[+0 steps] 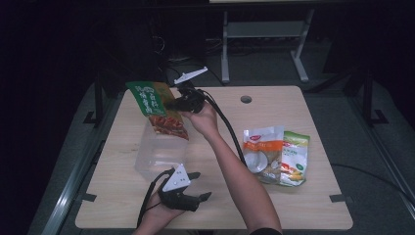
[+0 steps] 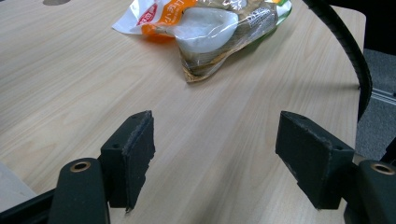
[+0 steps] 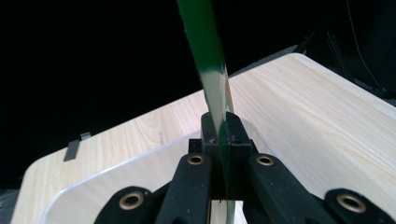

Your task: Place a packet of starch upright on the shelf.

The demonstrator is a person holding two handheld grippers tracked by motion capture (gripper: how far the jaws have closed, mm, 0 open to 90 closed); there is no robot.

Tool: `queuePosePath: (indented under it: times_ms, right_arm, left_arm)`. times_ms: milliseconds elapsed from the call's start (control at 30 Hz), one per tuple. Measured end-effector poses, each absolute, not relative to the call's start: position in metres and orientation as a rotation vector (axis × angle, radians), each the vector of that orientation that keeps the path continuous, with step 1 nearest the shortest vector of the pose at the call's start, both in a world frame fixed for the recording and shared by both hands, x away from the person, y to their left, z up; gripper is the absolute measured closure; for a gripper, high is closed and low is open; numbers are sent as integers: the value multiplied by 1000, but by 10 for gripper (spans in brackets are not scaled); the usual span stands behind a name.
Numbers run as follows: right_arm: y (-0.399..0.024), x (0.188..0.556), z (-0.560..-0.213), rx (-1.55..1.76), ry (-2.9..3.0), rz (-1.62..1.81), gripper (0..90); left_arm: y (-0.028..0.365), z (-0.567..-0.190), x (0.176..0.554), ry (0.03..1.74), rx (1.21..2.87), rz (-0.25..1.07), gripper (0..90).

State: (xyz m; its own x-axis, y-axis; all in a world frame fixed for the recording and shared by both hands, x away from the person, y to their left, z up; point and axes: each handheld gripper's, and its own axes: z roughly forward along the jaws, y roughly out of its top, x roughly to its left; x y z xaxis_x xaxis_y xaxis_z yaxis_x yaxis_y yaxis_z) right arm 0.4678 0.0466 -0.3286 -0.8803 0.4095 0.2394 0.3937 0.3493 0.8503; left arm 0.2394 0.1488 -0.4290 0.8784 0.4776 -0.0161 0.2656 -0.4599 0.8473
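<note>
My right gripper (image 1: 172, 104) is shut on a green snack bag (image 1: 155, 108) with a red picture on its lower part, and holds it just above a clear plastic container (image 1: 155, 155) at the table's left middle. In the right gripper view the bag (image 3: 209, 70) shows edge-on, pinched between the closed pads of the gripper (image 3: 222, 133), with the container's rim (image 3: 116, 167) below. My left gripper (image 1: 203, 185) rests near the front edge, beside the container, open and holding nothing. Its own view shows the gripper (image 2: 215, 140) wide apart over bare wood.
An orange-and-white bag (image 1: 262, 146) and a green-and-yellow bag (image 1: 295, 157) lie overlapping at the table's right; the orange-and-white bag (image 2: 196, 23) is ahead of the left jaws. The right gripper's black cable (image 1: 230, 132) runs along the forearm. A cable hole (image 1: 246, 99) is at the back.
</note>
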Motion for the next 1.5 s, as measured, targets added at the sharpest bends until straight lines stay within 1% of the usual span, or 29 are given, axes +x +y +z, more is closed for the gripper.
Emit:
queuePosePath:
  times_ms: [100,200,333,367,600,767,800,833,933,1067,1133,1167,1200,1233,1300,1367,1500]
  right_arm:
    - [44,470,-338,792,2559,1632,900]
    - [42,471,-339,795,2550,1646,900]
    - [46,473,-346,788,2572,1595,899]
    - [46,473,-352,791,2571,1581,899]
    - [33,479,-366,848,2549,1631,897]
    - [28,482,-368,851,2541,1630,890]
    - [28,482,-367,850,2540,1623,876]
    - [28,482,-367,851,2537,1614,843]
    - [24,483,-366,866,2536,1572,705]
    - [16,482,-363,885,2557,1559,604]
    - [15,482,-363,884,2560,1563,592]
    - [11,480,-360,892,2562,1553,555]
    - [11,480,-360,892,2562,1553,555]
    - [7,479,-359,894,2575,1553,528]
    - [5,479,-359,892,2577,1553,517]
    - [-3,475,-358,899,2578,1560,466]
    - [-16,468,-360,929,2594,1572,440]
  left_arm:
    - [149,-429,239,539,2080,271,279]
    - [148,-430,241,543,2071,261,279]
    - [148,-430,241,545,2070,256,279]
    - [149,-430,242,548,2067,262,279]
    - [151,-429,243,555,2065,266,279]
    - [150,-430,243,554,2067,267,279]
    - [150,-430,243,553,2069,267,279]
    - [149,-430,243,552,2070,266,279]
    - [149,-430,243,552,2073,266,279]
    - [149,-431,243,553,2075,268,276]
    - [149,-431,243,555,2075,269,273]
    - [148,-431,243,554,2074,269,273]
    - [148,-431,243,554,2074,269,271]
    - [148,-431,243,552,2079,273,269]
    - [148,-431,243,549,2083,273,269]
    - [148,-432,243,552,2082,271,266]
    - [147,-432,243,547,2094,268,264]
